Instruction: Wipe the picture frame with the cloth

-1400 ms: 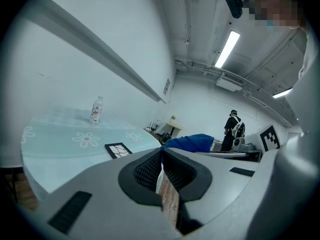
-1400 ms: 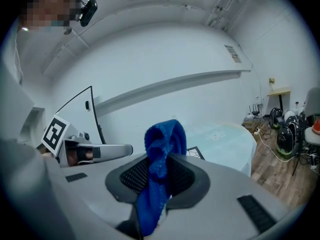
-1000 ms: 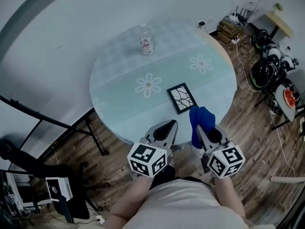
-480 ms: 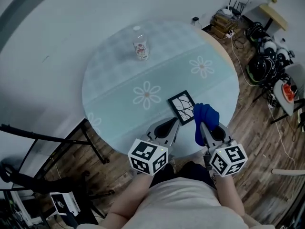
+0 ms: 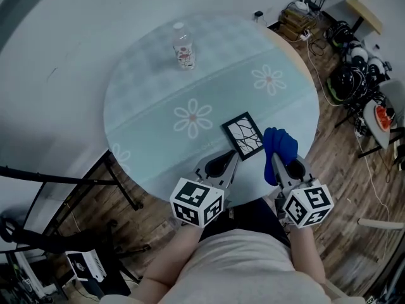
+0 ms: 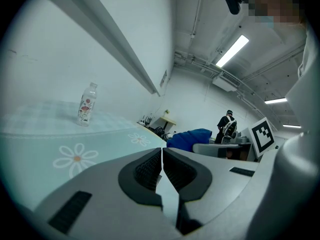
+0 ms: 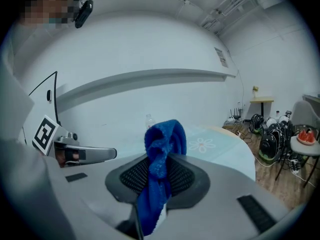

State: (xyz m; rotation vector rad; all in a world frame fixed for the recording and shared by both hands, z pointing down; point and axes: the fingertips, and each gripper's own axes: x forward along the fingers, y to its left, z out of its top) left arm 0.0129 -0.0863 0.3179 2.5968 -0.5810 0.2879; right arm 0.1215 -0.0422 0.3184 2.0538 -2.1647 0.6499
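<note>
Blue cloth (image 5: pixel 280 145); black picture frame (image 5: pixel 242 135), white crackle pattern; pale teal table (image 5: pixel 152 106) with white daisies.

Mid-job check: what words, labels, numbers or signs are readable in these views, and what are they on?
No text can be read.
Bottle label: red print, too small to read.
Wall plaque: too blurred to read.
Marker cubes: black-and-white square patterns only, no words.
Picture frame: line pattern, no text.

The left gripper (image 5: pixel 229 161) and right gripper (image 5: pixel 278 164) are grey moulded shells with black ribbed pads (image 6: pixel 145 169), each carrying a black-and-white marker cube (image 5: pixel 197 202). The person wears a pale top (image 5: pixel 243 265).
</note>
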